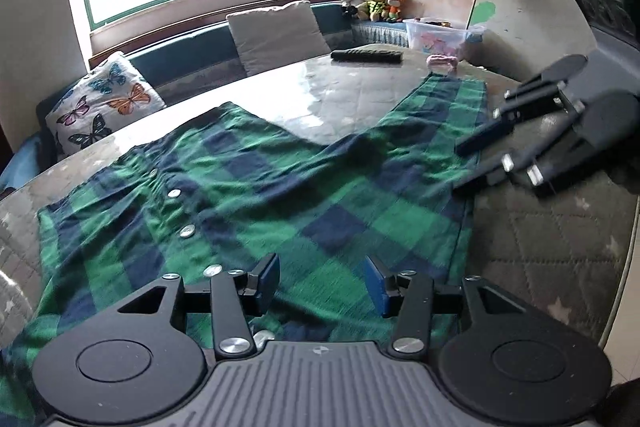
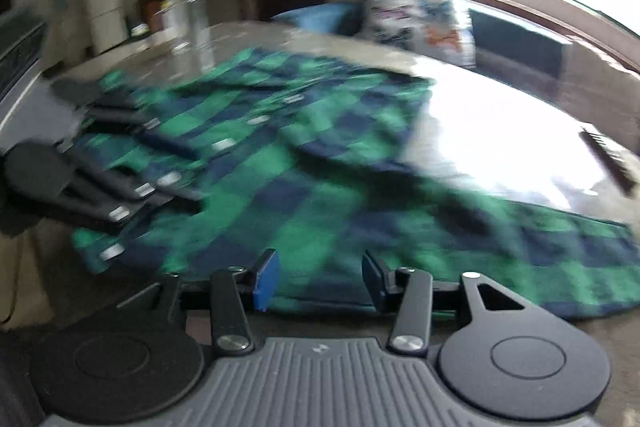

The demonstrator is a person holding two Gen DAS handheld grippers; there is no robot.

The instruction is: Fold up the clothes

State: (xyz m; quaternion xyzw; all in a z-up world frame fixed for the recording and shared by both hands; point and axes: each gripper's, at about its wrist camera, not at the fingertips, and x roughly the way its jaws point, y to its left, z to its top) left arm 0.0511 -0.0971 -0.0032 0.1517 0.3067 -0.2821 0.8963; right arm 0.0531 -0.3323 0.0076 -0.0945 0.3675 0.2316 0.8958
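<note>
A green and navy checked shirt (image 1: pixel 256 199) with silver snap buttons lies spread on the round table (image 1: pixel 344 87), one sleeve reaching toward the far right. My left gripper (image 1: pixel 322 283) is open and empty, low over the shirt's near part. My right gripper (image 1: pixel 468 167) shows at the right, over the shirt's right edge. In the right wrist view, which is blurred, the shirt (image 2: pixel 304 179) fills the middle, my right gripper (image 2: pixel 318 279) is open and empty at its near hem, and my left gripper (image 2: pixel 184 175) sits at the left over the button row.
A dark remote (image 1: pixel 366 55) and a pink item (image 1: pixel 442 61) lie at the table's far side. A clear plastic box (image 1: pixel 444 33), pinwheel, plush toys (image 1: pixel 372 3) and cushions (image 1: pixel 100 103) sit on the bench behind. The table edge (image 1: pixel 624 259) curves at right.
</note>
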